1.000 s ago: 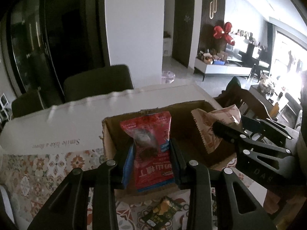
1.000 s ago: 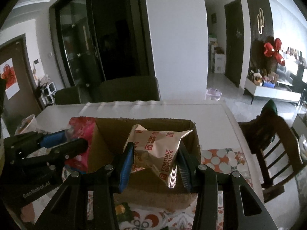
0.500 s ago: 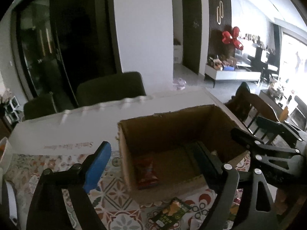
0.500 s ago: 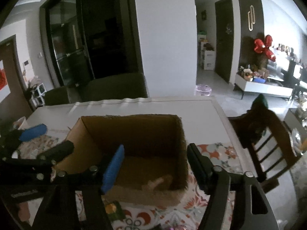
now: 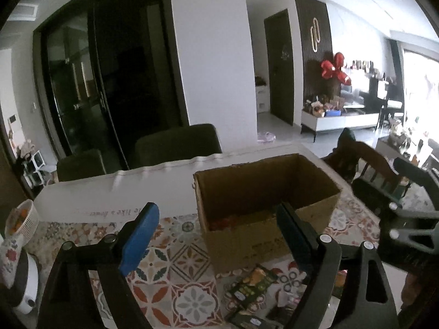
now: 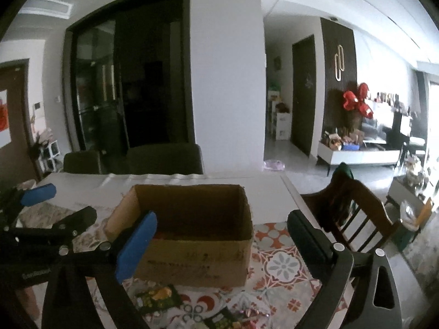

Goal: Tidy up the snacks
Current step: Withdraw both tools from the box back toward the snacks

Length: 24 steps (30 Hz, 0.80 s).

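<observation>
An open cardboard box (image 5: 260,246) (image 6: 192,260) stands on the patterned tablecloth. A sliver of a red packet (image 5: 225,223) shows low inside it. My left gripper (image 5: 216,211) is open and empty, held back from the box's near wall. My right gripper (image 6: 222,219) has its jaws opening wide with nothing between them, also short of the box. Each gripper shows in the other's view: the right gripper (image 5: 406,200) at the right edge, the left gripper (image 6: 63,205) at the left edge. Loose snacks lie in front of the box, among them a green packet (image 5: 252,282) (image 6: 157,298).
More small packets (image 6: 219,320) lie near the table's front edge. A white basket (image 5: 20,219) and a white appliance (image 5: 24,282) sit at the left. Dark chairs (image 5: 175,142) stand at the far side, a wooden chair (image 6: 351,208) at the right.
Both grippers opened: the red packet and the fortune biscuit packet left their jaws and dropped into the box. Both grippers then drew back and rose away from the box.
</observation>
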Motion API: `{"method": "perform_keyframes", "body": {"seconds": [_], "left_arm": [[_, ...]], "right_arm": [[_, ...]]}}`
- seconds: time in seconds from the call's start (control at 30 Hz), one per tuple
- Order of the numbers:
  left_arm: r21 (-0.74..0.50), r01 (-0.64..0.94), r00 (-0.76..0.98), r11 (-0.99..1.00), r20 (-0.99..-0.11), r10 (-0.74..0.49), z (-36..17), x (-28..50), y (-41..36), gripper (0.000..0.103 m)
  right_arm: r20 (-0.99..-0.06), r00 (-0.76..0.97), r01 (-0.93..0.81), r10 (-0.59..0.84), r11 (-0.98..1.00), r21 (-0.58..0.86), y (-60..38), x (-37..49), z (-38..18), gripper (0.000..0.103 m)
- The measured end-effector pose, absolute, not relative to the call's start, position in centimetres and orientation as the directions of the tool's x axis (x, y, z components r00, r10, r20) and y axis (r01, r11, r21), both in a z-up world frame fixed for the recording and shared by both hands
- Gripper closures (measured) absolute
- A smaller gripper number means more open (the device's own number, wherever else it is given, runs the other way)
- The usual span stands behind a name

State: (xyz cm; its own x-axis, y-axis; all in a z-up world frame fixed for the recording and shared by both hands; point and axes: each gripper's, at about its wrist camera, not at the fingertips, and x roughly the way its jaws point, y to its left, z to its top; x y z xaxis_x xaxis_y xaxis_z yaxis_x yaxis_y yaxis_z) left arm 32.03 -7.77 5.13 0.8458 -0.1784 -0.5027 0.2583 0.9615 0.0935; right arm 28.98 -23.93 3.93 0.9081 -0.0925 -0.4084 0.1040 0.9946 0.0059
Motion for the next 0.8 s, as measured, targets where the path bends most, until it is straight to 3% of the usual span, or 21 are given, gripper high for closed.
{"method": "perform_keyframes", "body": {"seconds": [0.4, 0.8], "left_arm": [[0.108, 0.246, 0.877, 0.963, -0.449, -0.173, 4.6, 25.9, -5.2, 0.012], [0.106, 0.219, 0.855, 0.970, -0.501, -0.138, 0.5, 21.8, -2.9, 0.012]], "right_arm": [[-0.414, 0.910, 0.044, -0.034, 0.999, 0.016, -21.8, 24.1, 3.2, 0.006], [-0.451, 0.893, 0.003, -0.014, 1.000, -0.024, -19.9, 21.0, 0.2, 0.006]]}}
